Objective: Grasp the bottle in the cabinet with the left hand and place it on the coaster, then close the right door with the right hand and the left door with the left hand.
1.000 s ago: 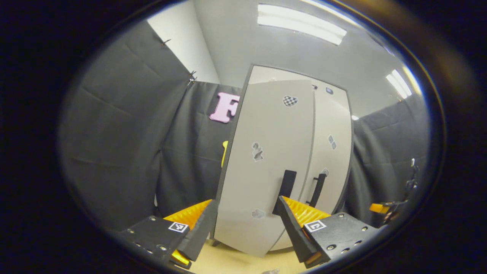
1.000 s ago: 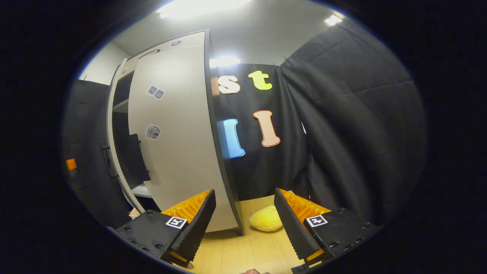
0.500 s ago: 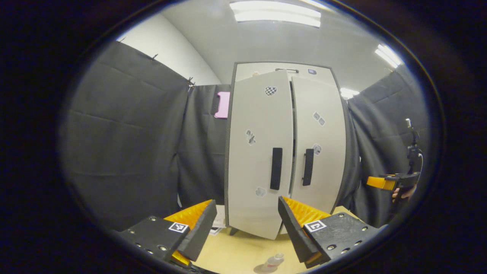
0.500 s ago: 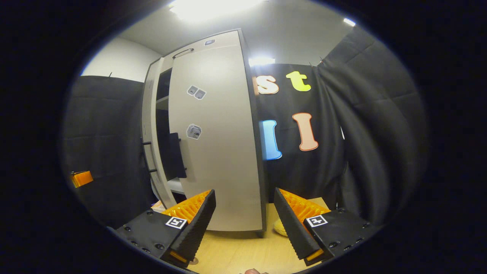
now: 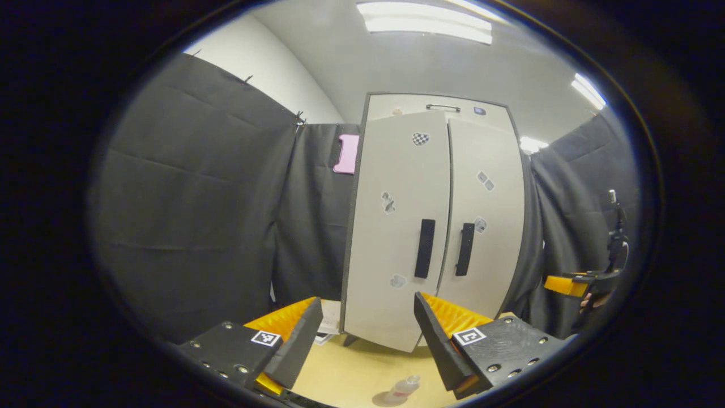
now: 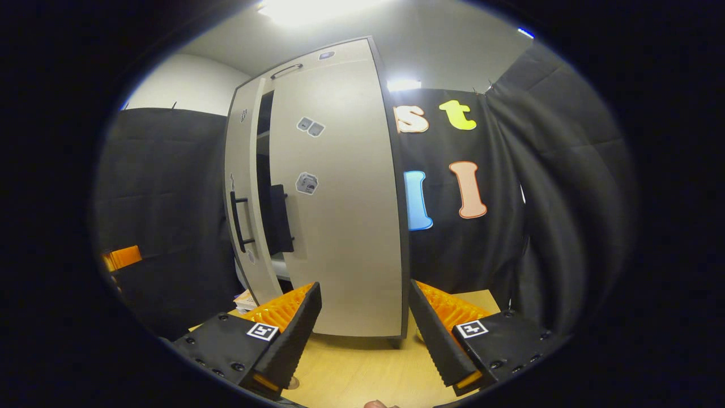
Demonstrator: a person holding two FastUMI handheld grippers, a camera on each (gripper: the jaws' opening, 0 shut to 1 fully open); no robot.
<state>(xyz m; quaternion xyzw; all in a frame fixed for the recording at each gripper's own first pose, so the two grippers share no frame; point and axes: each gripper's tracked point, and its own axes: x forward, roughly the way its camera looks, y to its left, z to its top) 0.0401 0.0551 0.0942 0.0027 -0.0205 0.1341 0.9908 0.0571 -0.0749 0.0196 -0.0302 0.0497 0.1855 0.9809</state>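
Swinging nearly shut since a moment ago, left door (image 5: 396, 226) beside right door (image 5: 487, 215); both grippers (image 5: 362, 340) (image 6: 362, 334) released, backed off; bottle (image 5: 403, 387) out on table (image 5: 351, 374); closing almost finished

No words, brands or numbers are legible: the stickers on the left door (image 5: 396, 238) and right door (image 6: 340, 198) are too small, the gripper (image 5: 362, 340) tags carry only square patterns, and the bottle (image 5: 401, 390) label is blurred
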